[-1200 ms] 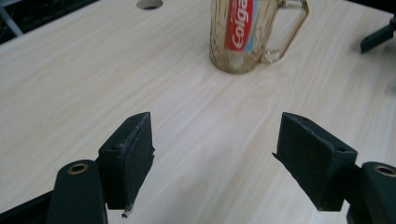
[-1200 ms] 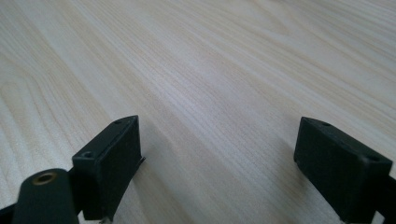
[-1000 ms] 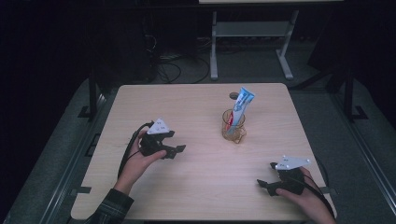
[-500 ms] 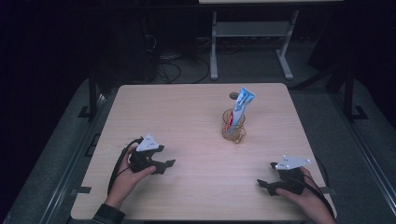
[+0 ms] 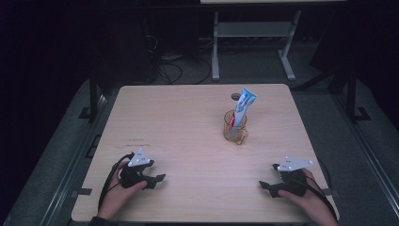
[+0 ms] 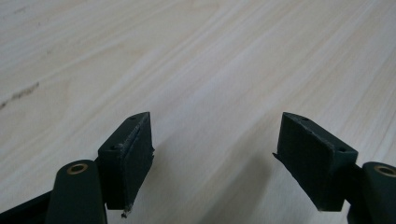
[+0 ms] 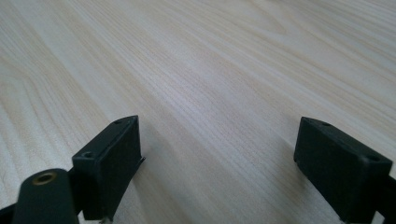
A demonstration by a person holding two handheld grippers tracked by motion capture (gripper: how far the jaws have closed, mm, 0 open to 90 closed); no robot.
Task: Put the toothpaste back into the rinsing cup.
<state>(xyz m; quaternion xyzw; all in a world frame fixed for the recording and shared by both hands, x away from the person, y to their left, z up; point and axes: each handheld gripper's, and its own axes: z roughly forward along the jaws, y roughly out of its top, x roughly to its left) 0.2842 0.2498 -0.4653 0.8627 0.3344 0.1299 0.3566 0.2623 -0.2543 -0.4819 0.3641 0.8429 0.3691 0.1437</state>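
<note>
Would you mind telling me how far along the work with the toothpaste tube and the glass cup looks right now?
Done, it seems: the toothpaste tube stands tilted inside the glass cup. In hand: nothing; the left gripper and right gripper sit low over the near table edge, jaws open and empty. Nothing visible is left to handle.

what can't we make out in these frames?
- Tube print: too small to read in the high view.
- Tube's lower end: inside the cup, blurred by the glass.
- Small dark disc behind the tube: too small to tell what it is.
- Left hand and right hand: forearms cut off by the bottom edge of the high view.
- Room past the table: too dark.
</note>
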